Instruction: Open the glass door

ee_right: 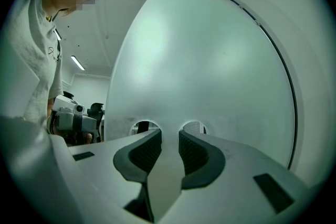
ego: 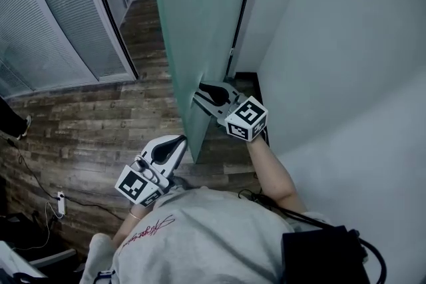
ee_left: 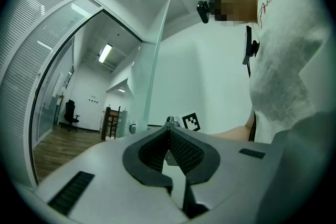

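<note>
The frosted glass door [ego: 200, 10] stands edge-on in the head view, its free edge coming down between my two grippers. My right gripper [ego: 203, 93] is on the door's right side, tips at the pane near that edge. In the right gripper view its jaws [ee_right: 169, 136] stand open, facing the frosted pane [ee_right: 210, 60] and two round holes [ee_right: 143, 127] in it, with nothing between them. My left gripper [ego: 180, 143] hovers just left of the door's edge. In its own view the left gripper [ee_left: 169, 131] is shut and empty, with the door [ee_left: 149, 76] edge-on ahead.
A white wall [ego: 346, 43] runs close on the right, leaving a narrow gap behind the door. Curved glass partitions with blinds [ego: 60, 23] stand at the left over a wooden floor [ego: 100, 123]. A cable and socket strip [ego: 60, 203] lie low left. An office chair [ee_left: 71, 113] stands far off.
</note>
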The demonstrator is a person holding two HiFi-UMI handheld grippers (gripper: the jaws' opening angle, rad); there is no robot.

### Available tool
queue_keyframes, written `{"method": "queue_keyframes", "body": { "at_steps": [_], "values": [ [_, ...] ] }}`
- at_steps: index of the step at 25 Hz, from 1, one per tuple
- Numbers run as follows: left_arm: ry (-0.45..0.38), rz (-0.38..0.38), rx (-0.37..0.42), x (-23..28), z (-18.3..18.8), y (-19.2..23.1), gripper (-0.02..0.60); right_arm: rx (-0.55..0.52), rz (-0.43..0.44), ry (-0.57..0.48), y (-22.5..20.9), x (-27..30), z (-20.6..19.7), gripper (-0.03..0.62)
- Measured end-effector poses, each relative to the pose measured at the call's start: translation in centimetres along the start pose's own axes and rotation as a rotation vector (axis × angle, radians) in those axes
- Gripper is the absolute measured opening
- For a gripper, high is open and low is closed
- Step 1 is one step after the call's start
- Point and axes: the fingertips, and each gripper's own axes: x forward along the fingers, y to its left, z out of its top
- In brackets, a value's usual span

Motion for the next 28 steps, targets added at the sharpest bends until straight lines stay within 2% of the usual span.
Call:
{"method": "queue_keyframes", "body": {
  "at_steps": [9, 15, 20, 24, 28],
  "values": [
    [0.022, -0.078, -0.009, 2.8, -0.8, -3.1, 0.018, -0.003, 0.005, 0.008, -0.9, -5.0, 0.0, 0.11],
    [0.04, -0.163, -0.012, 4.5, -1.1, -4.8, 0.018, -0.002, 0.009, 0.021, -1.5, -7.2, -0.3, 0.11],
    [0.07, -0.237, 0.004, 7.9, -3.8, -7.9, 0.018, 0.001, -0.003, 0.018, -3.4, -11.6, -2.4, 0.11],
    [0.069, -0.308, -0.007, 7.2, -2.2, -9.0, 0.018, -0.008, -0.008, 0.034, -2.7, -11.3, -0.7, 0.11],
    [0.095, -0.367, -0.025, 6.9, -2.6, -10.7, 0.018, -0.003, -0.001, 0.025, -2.5, -12.9, 0.0, 0.11]
  ]
}}
